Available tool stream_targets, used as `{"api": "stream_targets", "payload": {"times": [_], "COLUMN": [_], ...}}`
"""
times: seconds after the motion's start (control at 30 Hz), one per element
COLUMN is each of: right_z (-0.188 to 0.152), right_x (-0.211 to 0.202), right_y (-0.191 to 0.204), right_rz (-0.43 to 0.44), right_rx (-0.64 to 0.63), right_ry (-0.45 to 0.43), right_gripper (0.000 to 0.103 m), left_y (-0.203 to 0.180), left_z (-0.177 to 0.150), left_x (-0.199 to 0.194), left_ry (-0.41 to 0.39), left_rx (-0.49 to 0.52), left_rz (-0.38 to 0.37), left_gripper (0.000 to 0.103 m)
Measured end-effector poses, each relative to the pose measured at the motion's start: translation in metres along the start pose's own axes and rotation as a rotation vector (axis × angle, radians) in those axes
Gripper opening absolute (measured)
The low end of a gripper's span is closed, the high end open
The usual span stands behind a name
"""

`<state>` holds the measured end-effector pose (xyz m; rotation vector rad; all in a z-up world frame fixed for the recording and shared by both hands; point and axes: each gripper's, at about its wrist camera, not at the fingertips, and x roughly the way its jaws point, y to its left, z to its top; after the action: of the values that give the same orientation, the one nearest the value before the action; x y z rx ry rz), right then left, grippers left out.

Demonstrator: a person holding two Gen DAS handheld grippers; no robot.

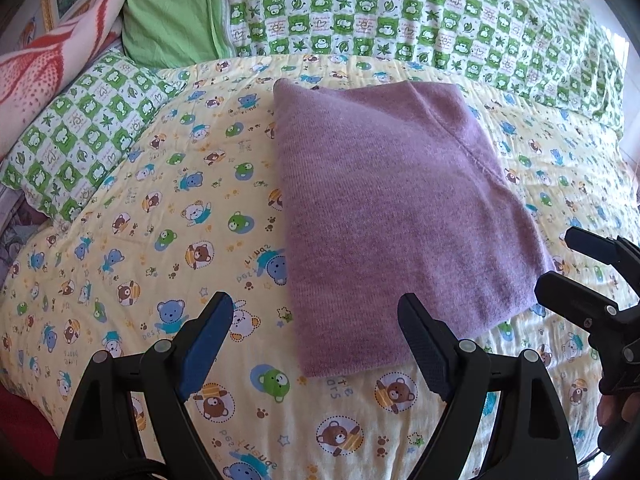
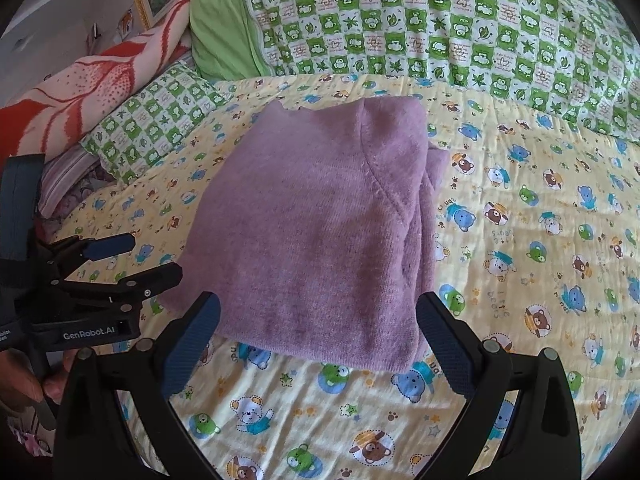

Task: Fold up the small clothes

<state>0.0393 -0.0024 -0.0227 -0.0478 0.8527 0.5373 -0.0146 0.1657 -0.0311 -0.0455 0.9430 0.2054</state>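
A purple knit garment point(image 1: 392, 208) lies folded into a flat rectangle on the yellow bear-print quilt point(image 1: 160, 220). My left gripper point(image 1: 316, 328) is open just above the quilt at the garment's near left corner, holding nothing. The right gripper point(image 1: 560, 264) shows at the right edge of this view, open, beside the garment's right corner. In the right wrist view the same garment point(image 2: 312, 232) fills the centre, with stacked layers showing along its right side. My right gripper point(image 2: 316, 328) hangs open over its near edge, empty. The left gripper point(image 2: 148, 258) is open at the left.
A green checked pillow point(image 1: 88, 128) and a green checked blanket point(image 1: 420, 12) border the quilt at the left and back. A red and white patterned blanket point(image 1: 60, 52) lies far left. A hand point(image 2: 24, 384) holds the left gripper's handle. The quilt point(image 2: 540, 240) stretches right of the garment.
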Motion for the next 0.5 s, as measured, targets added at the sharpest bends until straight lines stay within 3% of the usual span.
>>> {"api": "stream_targets", "payload": {"times": [0.5], "right_z": [0.011], "right_x": [0.004], "right_y": [-0.001], "right_rz": [0.005], "right_rx": [0.002], "right_ry": [-0.012], "right_gripper": [0.098], "left_y": [0.001], "left_z": [0.01], "left_x": [0.003], "left_ry": [0.0], "left_rx": [-0.008], "left_rz": [0.009], "left_gripper": [0.085]}}
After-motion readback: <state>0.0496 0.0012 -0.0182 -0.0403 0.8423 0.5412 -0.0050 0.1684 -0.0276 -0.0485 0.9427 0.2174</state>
